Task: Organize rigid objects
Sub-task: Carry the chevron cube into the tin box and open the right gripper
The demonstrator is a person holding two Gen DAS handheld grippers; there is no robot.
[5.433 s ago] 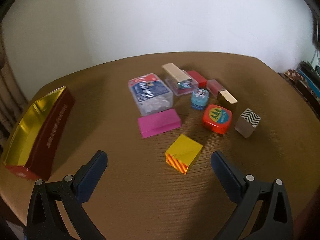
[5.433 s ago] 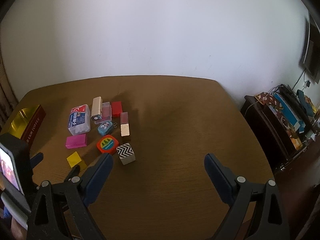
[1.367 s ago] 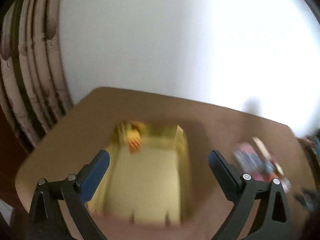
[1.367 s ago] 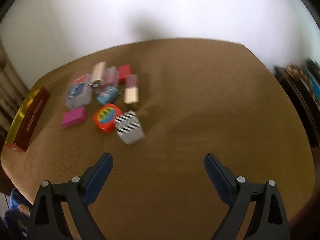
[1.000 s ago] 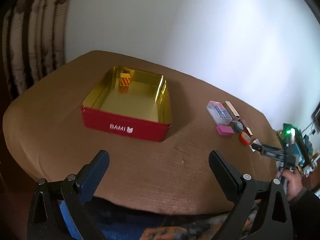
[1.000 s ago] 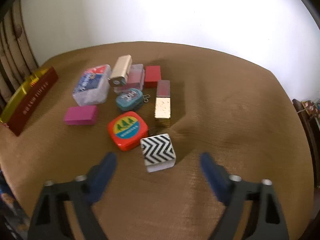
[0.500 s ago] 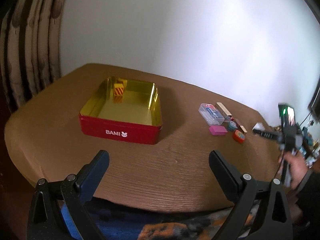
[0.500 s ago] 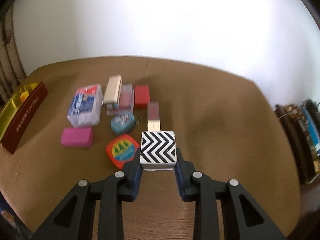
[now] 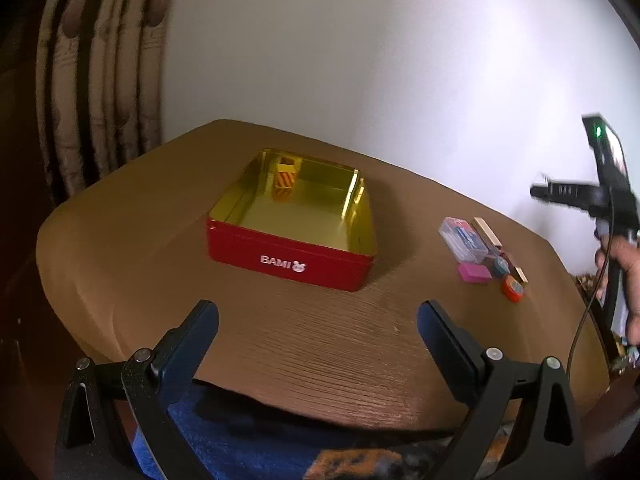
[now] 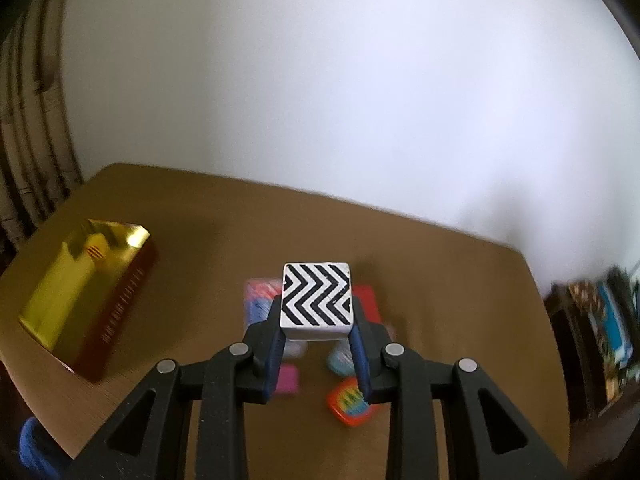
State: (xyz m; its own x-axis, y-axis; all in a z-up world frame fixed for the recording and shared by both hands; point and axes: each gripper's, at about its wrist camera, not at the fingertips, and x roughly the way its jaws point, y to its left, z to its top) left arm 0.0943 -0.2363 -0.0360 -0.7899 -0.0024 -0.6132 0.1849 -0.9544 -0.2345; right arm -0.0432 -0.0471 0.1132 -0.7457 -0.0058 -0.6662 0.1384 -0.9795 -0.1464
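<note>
My right gripper (image 10: pixel 316 320) is shut on a white cube with black zigzag stripes (image 10: pixel 316 294), held in the air above the pile of small objects. Below it lie a pink block (image 10: pixel 288 378), a red-orange tin (image 10: pixel 348 404) and a red block (image 10: pixel 368 300), blurred. The red tin box with a gold inside (image 9: pixel 292 224) (image 10: pixel 84 292) stands on the brown table (image 9: pixel 320 340); a yellow striped cube (image 9: pixel 285 182) rests in its far corner. My left gripper (image 9: pixel 318 332) stays open and empty over the table's near edge. In the left wrist view the right gripper (image 9: pixel 560 192) hangs high at the right.
Beside the box lie a clear plastic case (image 9: pixel 464 238), a pink block (image 9: pixel 474 272), a round teal tin (image 9: pixel 500 266) and a red-orange tin (image 9: pixel 513 288). Curtains (image 9: pixel 92 80) hang at the left. A person's hand (image 9: pixel 624 264) grips the right tool. Cluttered shelves (image 10: pixel 604 316) stand at the right.
The right gripper closed on the zigzag cube and lifted it off the table, up and away from the pile. The left gripper stayed open near the table's front edge.
</note>
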